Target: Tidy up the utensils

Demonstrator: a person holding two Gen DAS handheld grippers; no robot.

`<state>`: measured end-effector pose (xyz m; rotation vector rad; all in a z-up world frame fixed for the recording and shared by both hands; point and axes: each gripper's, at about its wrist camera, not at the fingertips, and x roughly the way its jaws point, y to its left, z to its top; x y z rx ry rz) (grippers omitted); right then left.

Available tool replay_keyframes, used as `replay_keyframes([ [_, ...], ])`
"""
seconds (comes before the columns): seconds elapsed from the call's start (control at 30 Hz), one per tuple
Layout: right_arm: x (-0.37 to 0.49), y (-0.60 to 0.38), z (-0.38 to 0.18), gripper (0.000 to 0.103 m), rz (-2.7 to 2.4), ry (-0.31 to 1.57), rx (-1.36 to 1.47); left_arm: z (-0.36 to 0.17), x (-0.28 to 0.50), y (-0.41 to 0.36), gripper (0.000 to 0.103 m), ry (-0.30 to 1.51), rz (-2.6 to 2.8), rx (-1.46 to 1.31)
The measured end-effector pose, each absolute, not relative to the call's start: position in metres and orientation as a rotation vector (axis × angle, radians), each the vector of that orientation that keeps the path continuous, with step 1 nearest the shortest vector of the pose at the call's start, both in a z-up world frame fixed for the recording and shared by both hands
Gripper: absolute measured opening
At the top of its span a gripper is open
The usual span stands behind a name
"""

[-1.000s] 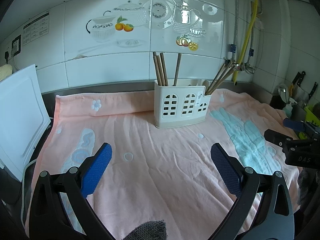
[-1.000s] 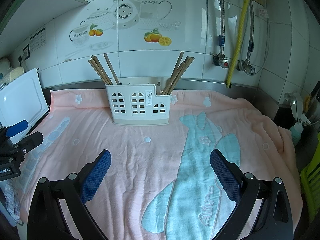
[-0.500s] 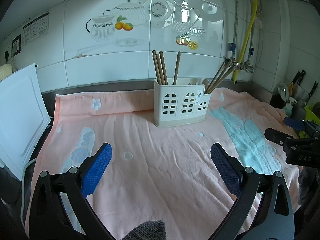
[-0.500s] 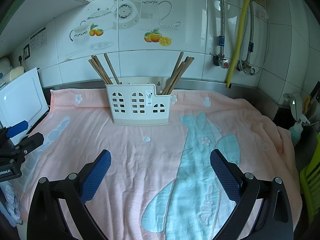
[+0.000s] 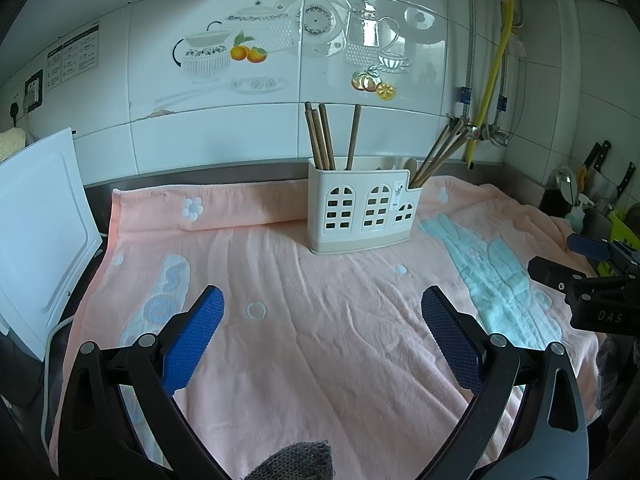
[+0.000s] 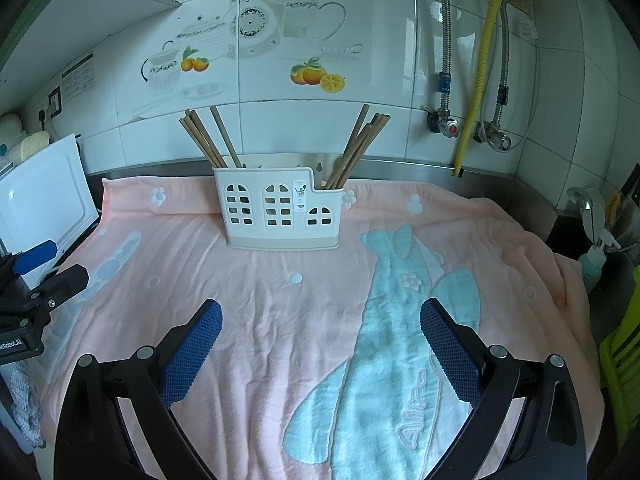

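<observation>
Right now your left gripper (image 5: 322,332) hangs spread wide and holds nothing, and your right gripper (image 6: 320,336) is spread just the same, both above the pink towel (image 6: 280,312) in front of the white utensil holder (image 6: 280,216). Chopsticks (image 6: 208,140) lean out of the holder's left end, and more chopsticks (image 6: 358,148) out of its lower right compartment.
</observation>
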<state>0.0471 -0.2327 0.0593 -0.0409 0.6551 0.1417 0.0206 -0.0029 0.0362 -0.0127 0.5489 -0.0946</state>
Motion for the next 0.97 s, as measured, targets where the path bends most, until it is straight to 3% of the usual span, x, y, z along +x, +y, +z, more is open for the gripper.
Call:
replay_keyframes([
  [0.97,0.0479,-0.2299,0.0550,0.096,0.146,0.664,-0.046,0.0361,0.0175,-0.0026,0.098,0.527,-0.091,0.004],
])
